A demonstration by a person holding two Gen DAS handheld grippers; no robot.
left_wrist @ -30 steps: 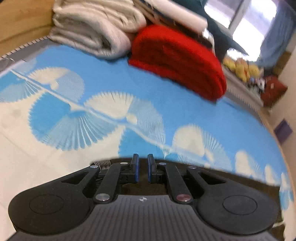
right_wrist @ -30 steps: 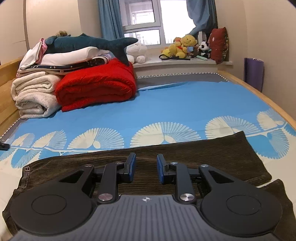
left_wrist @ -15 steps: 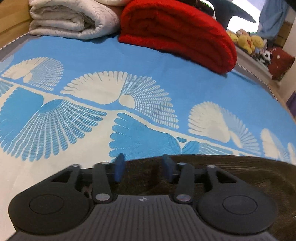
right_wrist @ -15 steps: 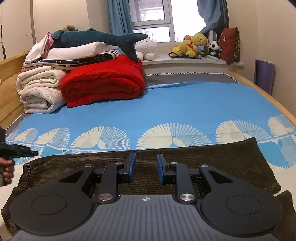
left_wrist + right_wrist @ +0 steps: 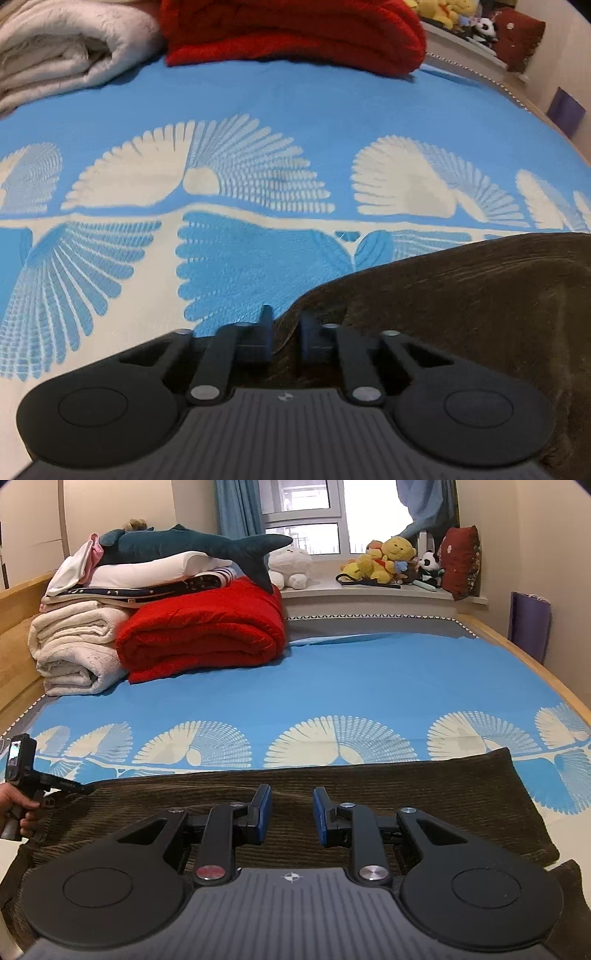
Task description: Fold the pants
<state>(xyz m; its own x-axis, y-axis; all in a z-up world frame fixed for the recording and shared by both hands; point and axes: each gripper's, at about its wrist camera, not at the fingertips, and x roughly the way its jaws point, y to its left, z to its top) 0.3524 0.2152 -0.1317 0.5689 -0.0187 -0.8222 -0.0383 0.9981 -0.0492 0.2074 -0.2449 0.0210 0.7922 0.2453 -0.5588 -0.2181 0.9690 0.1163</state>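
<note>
Brown corduroy pants [image 5: 332, 794] lie spread flat across the near part of the bed, on the blue sheet [image 5: 369, 679] w/ white fan print, long axis running left-right in the right wrist view. The left gripper [image 5: 283, 325] points steeply down at the pants' left end; its jaws have just been closing and now pinch a raised fold of the brown fabric edge between the pads. In the right wrist view the same tool shows at far left, held by a hand [image 5: 16, 805], its tip at the pants' corner, though that corner is small and dim there, so the exact contact pt is hard to read. The right gripper [image 5: 291, 818] hangs over the middle of the pants, jaws narrowly apart w/ nothing between the blue pads. Further back, a folded red blanket [image 5: 203, 635] sits beside a stack of cream blankets [image 5: 77, 646], a plush shark [image 5: 192, 544] on top.
</note>
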